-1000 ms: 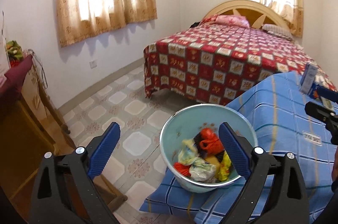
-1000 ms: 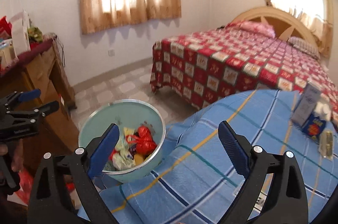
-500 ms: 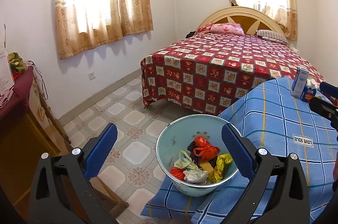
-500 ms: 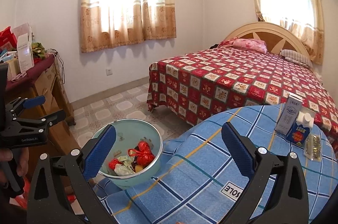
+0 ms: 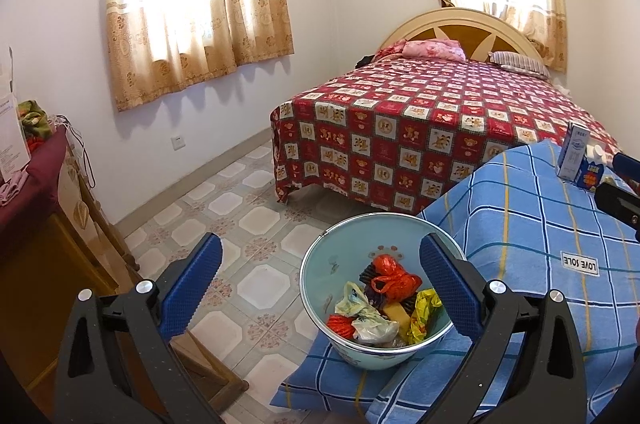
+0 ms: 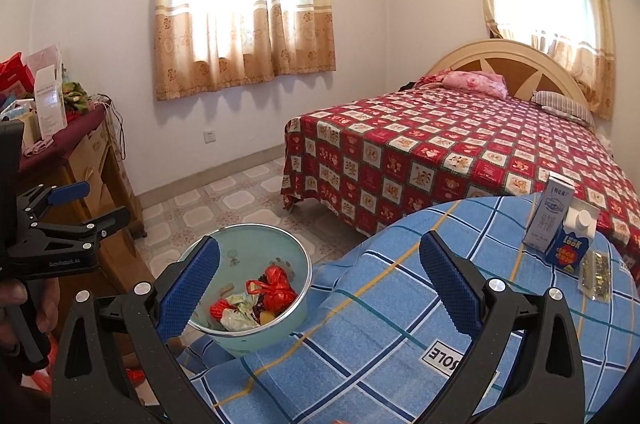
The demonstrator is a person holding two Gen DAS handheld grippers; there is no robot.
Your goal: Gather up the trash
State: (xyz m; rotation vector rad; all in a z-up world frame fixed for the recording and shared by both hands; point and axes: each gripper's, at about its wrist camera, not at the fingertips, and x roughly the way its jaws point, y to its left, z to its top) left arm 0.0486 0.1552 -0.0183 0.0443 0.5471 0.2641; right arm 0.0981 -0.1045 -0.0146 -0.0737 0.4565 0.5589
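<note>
A pale teal bucket (image 5: 332,264) (image 6: 248,244) sits on the edge of a table covered with a blue checked cloth (image 5: 540,244) (image 6: 400,304). It holds crumpled bags and wrappers, with a red bag (image 5: 394,276) (image 6: 276,288) on top. A white carton (image 6: 550,216) (image 5: 574,151), a blue carton (image 6: 572,244) (image 5: 592,173) and a flat packet (image 6: 596,276) stand at the cloth's far right. My left gripper (image 5: 320,264) (image 6: 96,205) hovers open above the bucket, empty. My right gripper (image 6: 320,264) (image 5: 622,183) is open and empty over the cloth.
A bed with a red patterned cover (image 5: 440,127) stands behind the table. A wooden dresser (image 5: 48,224) (image 6: 92,159) with clutter on top is at the left. Tiled floor (image 5: 240,216) lies between them. A hand (image 6: 16,304) grips the left tool.
Both grippers have pulled back and up from the bucket, so it looks smaller and lower. The cartons now show more fully. Both stay open and empty.
</note>
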